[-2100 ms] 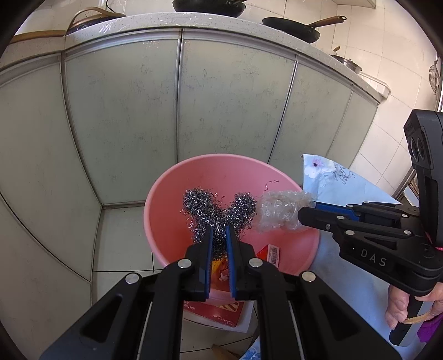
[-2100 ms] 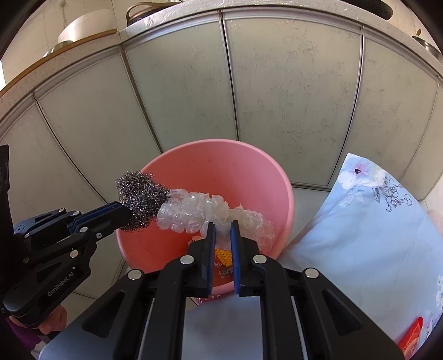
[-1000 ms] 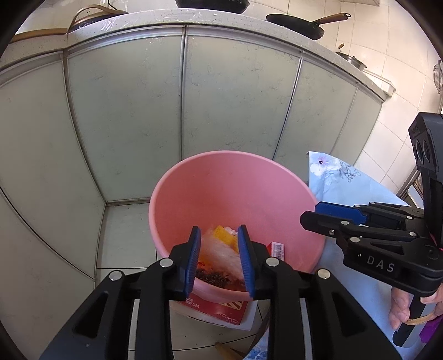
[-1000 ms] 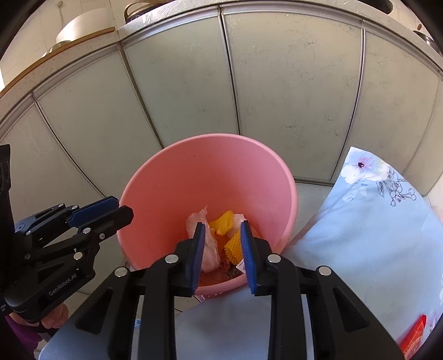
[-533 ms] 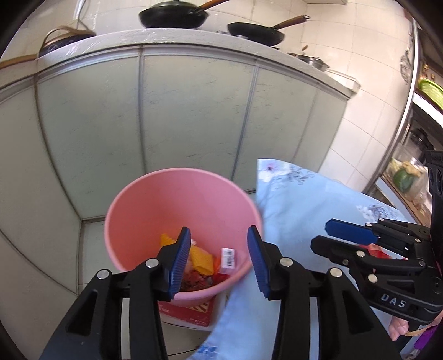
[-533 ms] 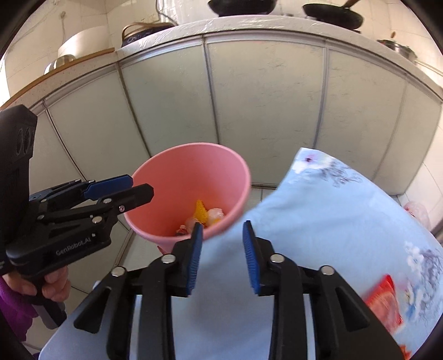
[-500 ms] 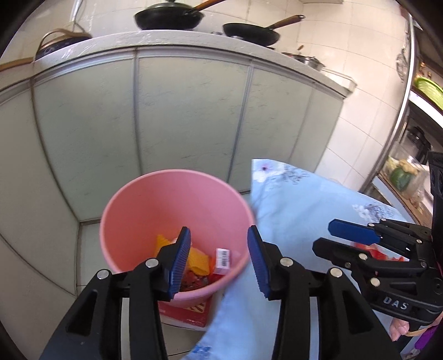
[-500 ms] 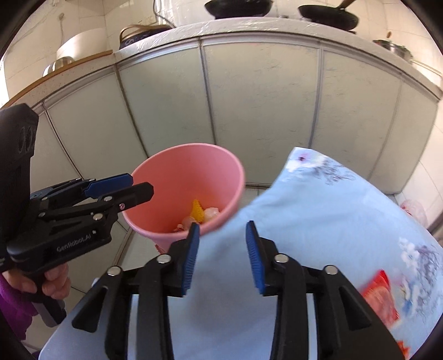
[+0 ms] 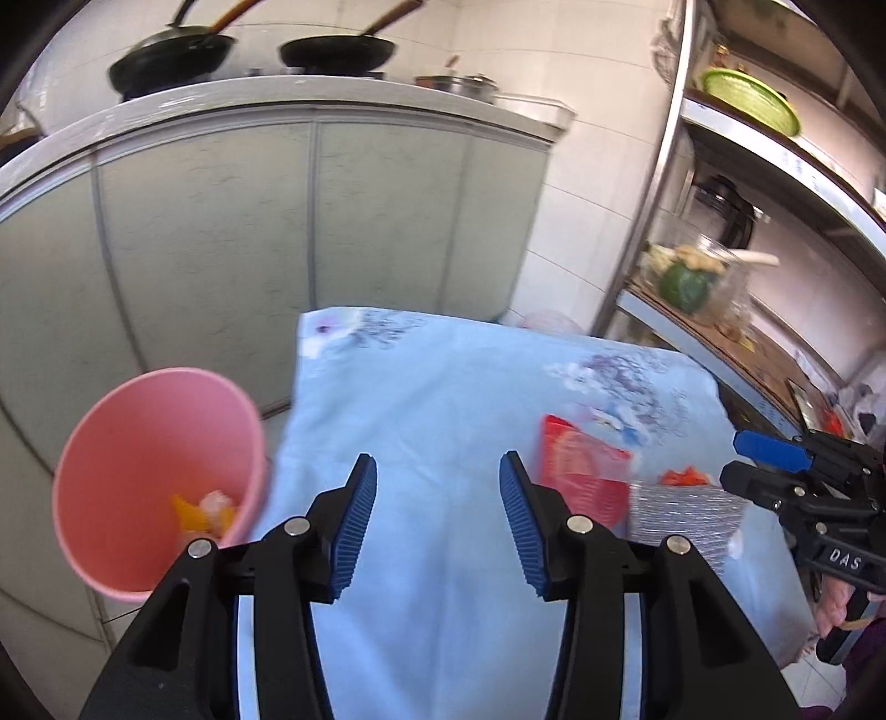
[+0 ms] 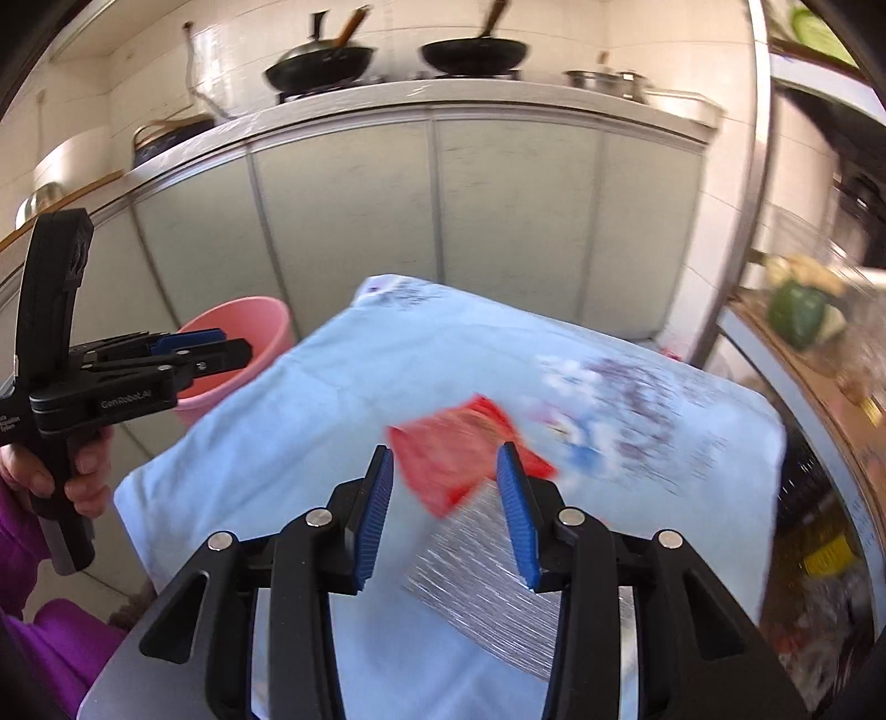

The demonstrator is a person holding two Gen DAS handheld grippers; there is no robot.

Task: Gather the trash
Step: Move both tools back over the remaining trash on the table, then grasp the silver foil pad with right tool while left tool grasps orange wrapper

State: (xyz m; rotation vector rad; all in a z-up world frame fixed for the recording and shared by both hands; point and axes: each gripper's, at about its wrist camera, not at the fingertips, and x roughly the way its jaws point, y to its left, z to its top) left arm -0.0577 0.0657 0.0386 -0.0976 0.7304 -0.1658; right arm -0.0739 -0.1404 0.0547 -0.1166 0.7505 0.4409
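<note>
A pink bucket [image 9: 155, 476] stands on the floor left of the table, with yellow and orange scraps in it. On the light blue floral cloth [image 9: 443, 399] lie a red snack wrapper [image 9: 581, 465] and a silver foil packet [image 9: 681, 515]. My left gripper [image 9: 437, 471] hovers over the cloth, jaws opening, nothing between them. My right gripper [image 10: 446, 459] hangs above the red wrapper [image 10: 459, 437] and foil packet [image 10: 482, 565], jaws opening, apart from both. Each gripper shows in the other's view: right gripper [image 9: 739, 459], left gripper [image 10: 235, 343] near the bucket [image 10: 249, 327].
Pale green cabinets [image 9: 221, 232] run behind the bucket, under a counter with two black pans [image 9: 332, 52]. A metal rack [image 9: 653, 210] with a green vegetable and jars stands right of the table. A hand [image 10: 83, 476] and a purple sleeve show at left.
Steel wool and bubble wrap left the jaws over the bucket. Both grippers then swung right from above the bucket to over the table, and their jaws spread wider.
</note>
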